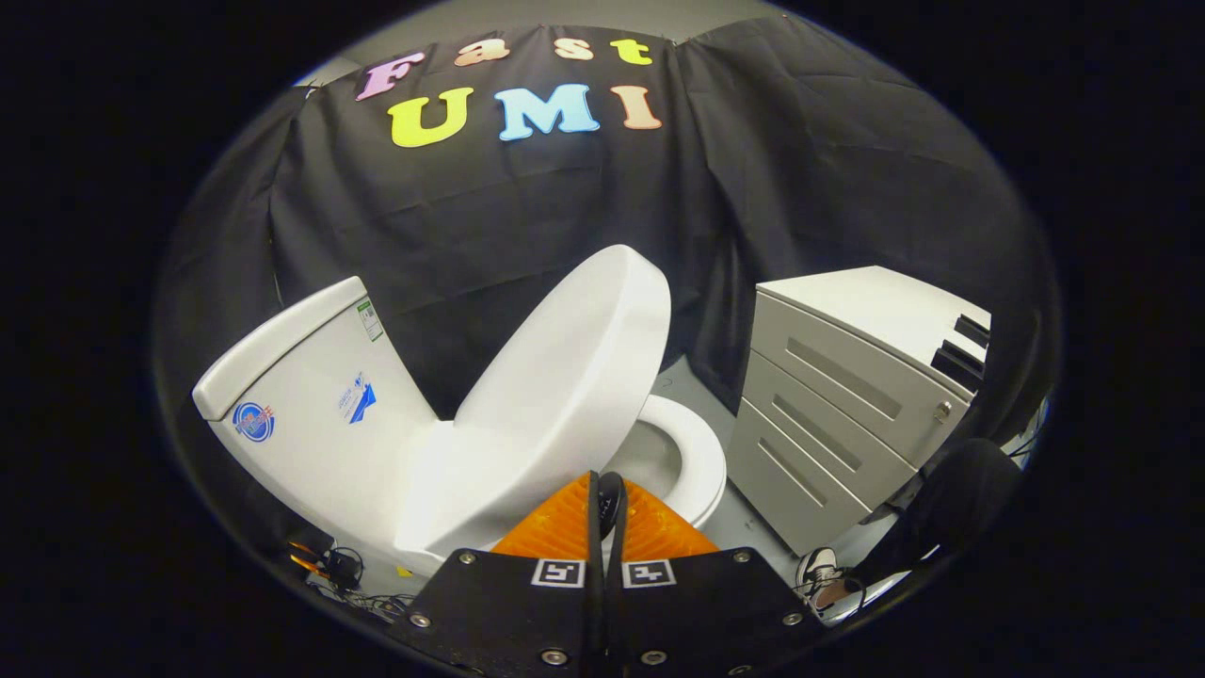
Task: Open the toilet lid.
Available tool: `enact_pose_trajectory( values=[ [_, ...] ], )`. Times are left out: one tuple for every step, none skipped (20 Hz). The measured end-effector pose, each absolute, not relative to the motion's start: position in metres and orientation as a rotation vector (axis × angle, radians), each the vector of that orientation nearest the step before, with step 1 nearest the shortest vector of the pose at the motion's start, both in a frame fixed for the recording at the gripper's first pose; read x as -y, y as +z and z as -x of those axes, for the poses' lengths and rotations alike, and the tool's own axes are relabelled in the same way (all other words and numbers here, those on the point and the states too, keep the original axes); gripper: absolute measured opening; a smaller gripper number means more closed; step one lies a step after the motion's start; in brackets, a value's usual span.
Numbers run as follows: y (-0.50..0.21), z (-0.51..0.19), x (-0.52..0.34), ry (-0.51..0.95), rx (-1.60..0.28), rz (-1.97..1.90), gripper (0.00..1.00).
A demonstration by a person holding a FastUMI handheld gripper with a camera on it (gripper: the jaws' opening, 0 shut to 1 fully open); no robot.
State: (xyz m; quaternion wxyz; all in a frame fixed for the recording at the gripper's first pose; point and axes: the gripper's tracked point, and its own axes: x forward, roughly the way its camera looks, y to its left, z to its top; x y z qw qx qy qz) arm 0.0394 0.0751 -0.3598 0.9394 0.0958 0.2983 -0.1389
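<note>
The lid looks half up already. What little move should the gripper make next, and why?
Probably a further push toward the tank. The lid stands raised but tilted, not yet leaning on the tank, with the seat uncovered. The gripper is closed with nothing visibly between its fingers, right by the lid's lower edge, so nudging should finish it.

Glossy white oval plastic toilet lid (565, 367) was raised about halfway, tilted back toward the tank, bowl exposed.

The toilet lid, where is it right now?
In the gripper view the toilet lid is lifted partway and tilted, just beyond the shut orange fingers, between the tank and the grey drawer cabinet.
</note>
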Motion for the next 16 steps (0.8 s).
enact_pose_trajectory(
  values=[
    [-0.358, -0.04, -0.08, -0.289, -0.606, -0.188, 0.0],
    [-0.354, -0.042, -0.083, -0.292, -0.602, -0.172, 0.0],
    [-0.35, -0.043, -0.087, -0.297, -0.6, -0.16, 0.0],
    [-0.346, -0.044, -0.091, -0.298, -0.595, -0.148, 0.0],
    [-0.342, -0.046, -0.095, -0.299, -0.588, -0.138, 0.0],
    [-0.338, -0.047, -0.1, -0.299, -0.583, -0.126, 0.0],
    [-0.335, -0.048, -0.105, -0.298, -0.581, -0.109, 0.0],
    [-0.33, -0.049, -0.108, -0.298, -0.581, -0.091, 0.0],
    [-0.327, -0.049, -0.112, -0.297, -0.579, -0.076, 0.0],
    [-0.322, -0.05, -0.118, -0.297, -0.576, -0.068, 0.0],
    [-0.318, -0.051, -0.124, -0.292, -0.572, -0.06, 0.0],
    [-0.314, -0.052, -0.129, -0.289, -0.569, -0.055, 0.0],
    [-0.311, -0.053, -0.134, -0.282, -0.565, -0.044, 0.0],
    [-0.307, -0.054, -0.14, -0.275, -0.562, -0.034, 0.0],
    [-0.303, -0.055, -0.144, -0.268, -0.559, -0.024, 0.0],
    [-0.3, -0.056, -0.149, -0.26, -0.558, -0.014, 0.0]
  ],
)
